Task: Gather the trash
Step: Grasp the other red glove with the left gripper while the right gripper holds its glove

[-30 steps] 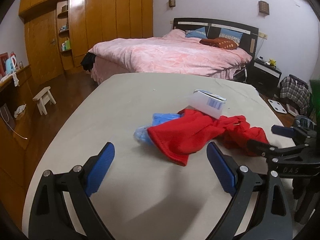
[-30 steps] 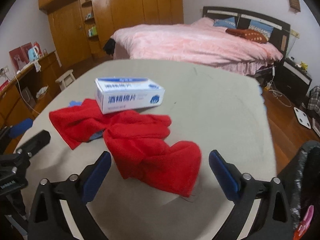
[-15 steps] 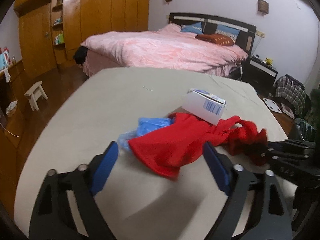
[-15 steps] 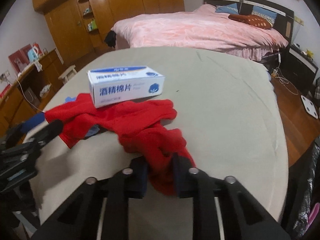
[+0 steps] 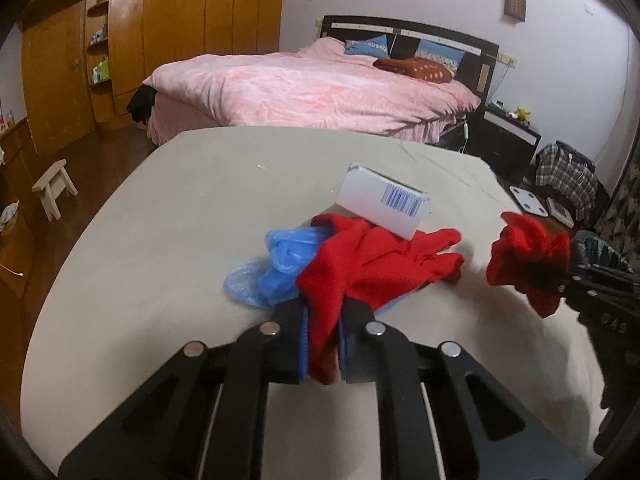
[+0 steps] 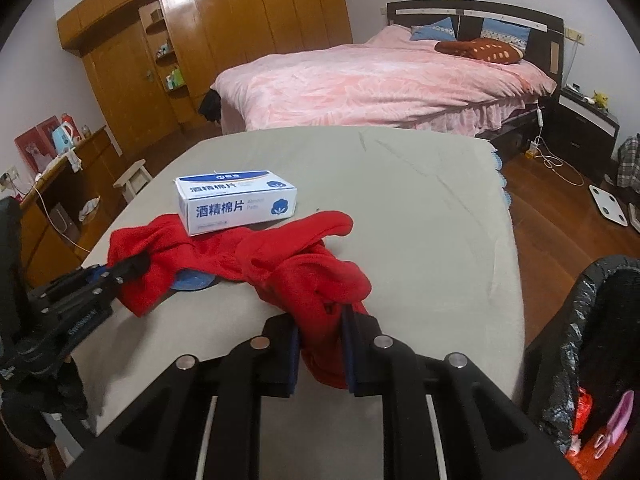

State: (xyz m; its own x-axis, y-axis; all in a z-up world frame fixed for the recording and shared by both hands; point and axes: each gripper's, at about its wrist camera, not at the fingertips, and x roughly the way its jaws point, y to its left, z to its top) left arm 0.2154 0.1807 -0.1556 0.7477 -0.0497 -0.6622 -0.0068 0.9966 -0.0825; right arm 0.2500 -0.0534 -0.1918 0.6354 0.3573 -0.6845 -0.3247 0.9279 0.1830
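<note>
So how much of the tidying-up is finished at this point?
Done: the black-lined bin beside the table already has some colourful scraps in it. In hand: the left tool and the right tool each pinch part of the red cloth, which mostly lies on the table. Left: the cloth, the white box resting on it and the blue plastic glove are not yet binned.

My worktop (image 6: 420,208) is a grey-beige cloth-covered surface filling the middle of both views. On it I see red cloth (image 6: 288,264) at centre, a white box (image 6: 236,204) resting partly on that cloth (blue print on its side), and crumpled blue plastic (image 5: 276,264) just left of the red.
</note>
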